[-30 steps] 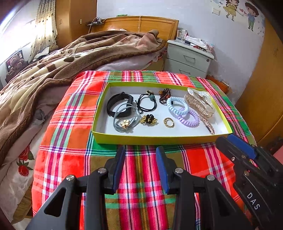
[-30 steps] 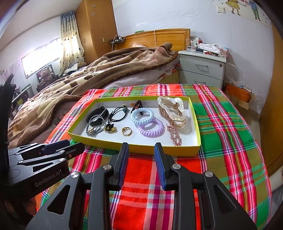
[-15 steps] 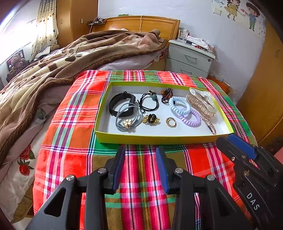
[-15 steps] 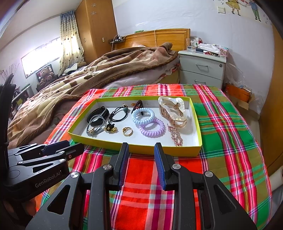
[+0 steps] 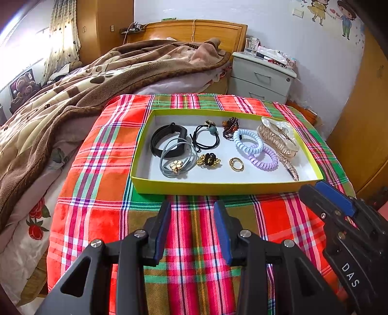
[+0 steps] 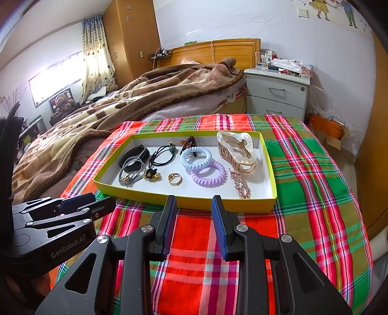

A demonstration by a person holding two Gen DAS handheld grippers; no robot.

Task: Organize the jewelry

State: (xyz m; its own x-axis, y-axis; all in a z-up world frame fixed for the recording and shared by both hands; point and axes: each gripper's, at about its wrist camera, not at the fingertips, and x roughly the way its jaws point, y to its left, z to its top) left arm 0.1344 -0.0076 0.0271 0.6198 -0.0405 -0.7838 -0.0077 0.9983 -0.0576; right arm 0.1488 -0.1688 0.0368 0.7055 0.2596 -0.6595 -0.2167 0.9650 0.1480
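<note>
Every piece is lying inside the yellow tray (image 5: pixel 225 187) on the plaid cloth (image 5: pixel 97 193); left gripper (image 5: pixel 191 218) and right gripper (image 6: pixel 192 212) are hovering released, grasping nothing; sorting is looking finished or unstarted.

One yellow tray (image 5: pixel 225 187) ahead of the claws, two spiral hair ties (image 5: pixel 248 144), one gold ring (image 5: pixel 236 164), one pearly claw clip (image 5: pixel 278 135), one sparkly barrette (image 6: pixel 240 183), one black band (image 5: pixel 165 139)

Plaid cloth (image 5: pixel 101 174) in red, green, orange spread over surface. Brown patterned blanket (image 5: pixel 72 89) heaped on bed at left. Wooden headboard (image 6: pixel 218 52) against back wall. Grey two-drawer nightstand (image 6: pixel 276 95) beside it, cluttered on top. Dotted curtain (image 6: pixel 95 55) by bright window. Cartoon wall stickers (image 5: pixel 329 12) upper right.
</note>
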